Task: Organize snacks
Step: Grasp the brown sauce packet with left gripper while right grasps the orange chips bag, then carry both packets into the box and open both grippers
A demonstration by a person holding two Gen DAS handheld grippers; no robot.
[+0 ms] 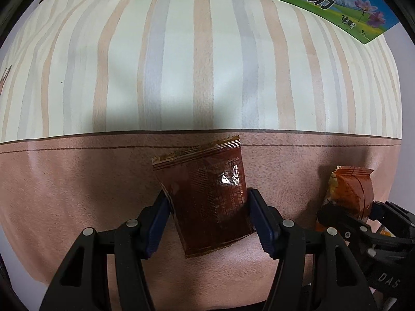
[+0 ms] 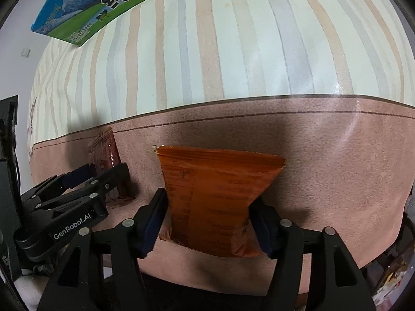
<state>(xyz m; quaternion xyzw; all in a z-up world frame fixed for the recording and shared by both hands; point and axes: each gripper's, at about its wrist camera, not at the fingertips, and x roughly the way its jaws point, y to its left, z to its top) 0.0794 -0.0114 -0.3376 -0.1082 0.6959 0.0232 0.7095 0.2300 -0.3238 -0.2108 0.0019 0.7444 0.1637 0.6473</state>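
Left wrist view: the left gripper (image 1: 207,210) points down at the worktop (image 1: 77,194); its fingers (image 1: 259,217) flank a brown snack packet (image 1: 207,194) lengthwise, pads at its edges, whether pressing cannot be told. Right wrist view: the right gripper (image 2: 208,215) straddles an orange snack packet (image 2: 215,197), long axis along the fingers (image 2: 155,223), sides pinched inward, apparently gripped. A milk carton (image 2: 77,10) lies well beyond.

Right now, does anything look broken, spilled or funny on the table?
Nothing is spilled or torn. The dark brown snack packet sits slightly tilted between the left gripper's jaws, and the orange snack packet looks pinched at its sides between the right gripper's jaws. The striped tablecloth lies flat.
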